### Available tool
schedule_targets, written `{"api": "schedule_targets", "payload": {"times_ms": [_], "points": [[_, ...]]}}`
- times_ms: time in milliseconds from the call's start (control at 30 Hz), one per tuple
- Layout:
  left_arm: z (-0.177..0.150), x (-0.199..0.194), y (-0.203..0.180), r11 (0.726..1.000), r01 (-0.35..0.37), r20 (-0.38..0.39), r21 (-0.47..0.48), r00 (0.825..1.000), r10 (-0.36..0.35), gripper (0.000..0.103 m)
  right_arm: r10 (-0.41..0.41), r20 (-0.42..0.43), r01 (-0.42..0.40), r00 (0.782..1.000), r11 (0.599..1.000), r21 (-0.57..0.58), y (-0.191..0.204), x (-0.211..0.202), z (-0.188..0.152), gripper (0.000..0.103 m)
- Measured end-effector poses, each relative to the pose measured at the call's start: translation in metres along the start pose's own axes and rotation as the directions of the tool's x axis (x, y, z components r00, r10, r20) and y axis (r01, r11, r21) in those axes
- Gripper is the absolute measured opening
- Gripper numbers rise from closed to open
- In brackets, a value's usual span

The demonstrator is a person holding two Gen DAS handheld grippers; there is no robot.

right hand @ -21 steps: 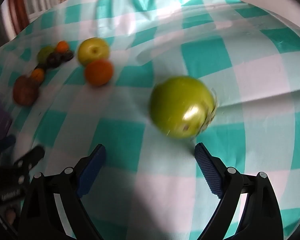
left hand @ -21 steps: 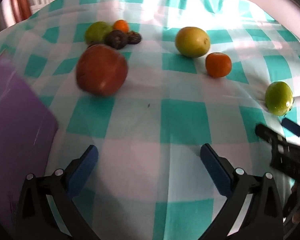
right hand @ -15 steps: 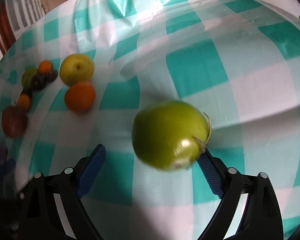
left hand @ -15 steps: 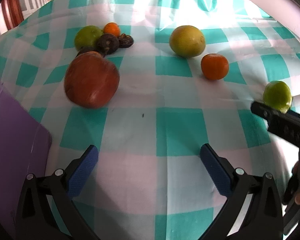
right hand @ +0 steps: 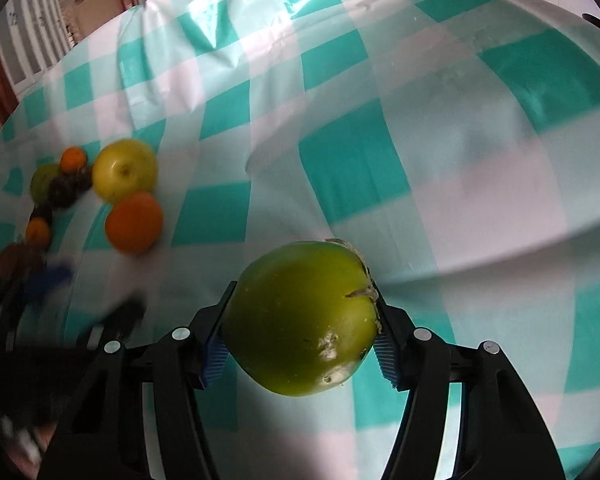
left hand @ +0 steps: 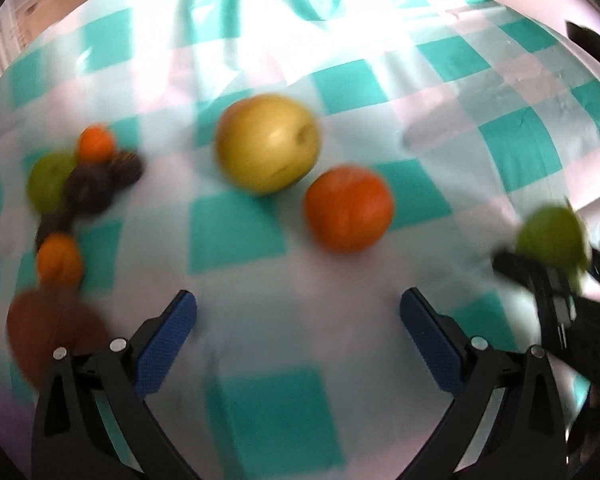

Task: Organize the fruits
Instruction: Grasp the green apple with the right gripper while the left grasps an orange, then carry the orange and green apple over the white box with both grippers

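Between the blue pads of the right tongs (right hand: 300, 340) we find one green fruit (right hand: 300, 320), clamped on both sides and lifted clear of the checked cloth (right hand: 380, 128) that covers the bench. The same green fruit appears at the right edge of the left wrist view, where the image is blurred.

The left tongs (left hand: 298, 332) stand wide apart with nothing between the pads, pointing down at the cloth.

We count the remaining fruit on the cloth as follows:
- One yellow apple (left hand: 268, 142), near the middle.
- One large orange (left hand: 348, 208), just beside the yellow apple.
- Two small oranges, one (left hand: 96, 144) at the far end of the left cluster and one (left hand: 58, 260) nearer.
- One green fruit in the cluster (left hand: 48, 184).
- At least two dark round fruits (left hand: 90, 192); blur prevents an exact count.
- One reddish-brown fruit (left hand: 52, 332), partly behind the left finger.

One purple surface (left hand: 0, 404) shows at the lower left edge.
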State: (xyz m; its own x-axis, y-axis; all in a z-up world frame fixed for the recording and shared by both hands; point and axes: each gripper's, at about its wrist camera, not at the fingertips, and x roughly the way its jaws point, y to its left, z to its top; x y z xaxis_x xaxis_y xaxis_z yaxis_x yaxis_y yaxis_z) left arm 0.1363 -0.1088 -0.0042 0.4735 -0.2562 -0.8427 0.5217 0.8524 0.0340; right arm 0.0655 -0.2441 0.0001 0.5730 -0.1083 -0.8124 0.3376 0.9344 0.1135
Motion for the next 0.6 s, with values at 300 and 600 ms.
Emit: {"api": "schedule_targets", "payload": {"times_ms": [300,600], "points": [[0.036,0.022,-0.017,1.000,0.022,0.005,-0.008,1.000,-0.022,0.092,-0.016,-0.001,0.016,1.000,1.000,-0.025,-0.016,-0.027,-0.036,0.059],[0.019,0.003,-0.028,0.997,0.067,-0.022,-0.023,0.997,-0.068,0.044,0.027,-0.057,-0.030,0.998,0.998,-0.046,-0.025,-0.047,-0.054,0.059]]}}
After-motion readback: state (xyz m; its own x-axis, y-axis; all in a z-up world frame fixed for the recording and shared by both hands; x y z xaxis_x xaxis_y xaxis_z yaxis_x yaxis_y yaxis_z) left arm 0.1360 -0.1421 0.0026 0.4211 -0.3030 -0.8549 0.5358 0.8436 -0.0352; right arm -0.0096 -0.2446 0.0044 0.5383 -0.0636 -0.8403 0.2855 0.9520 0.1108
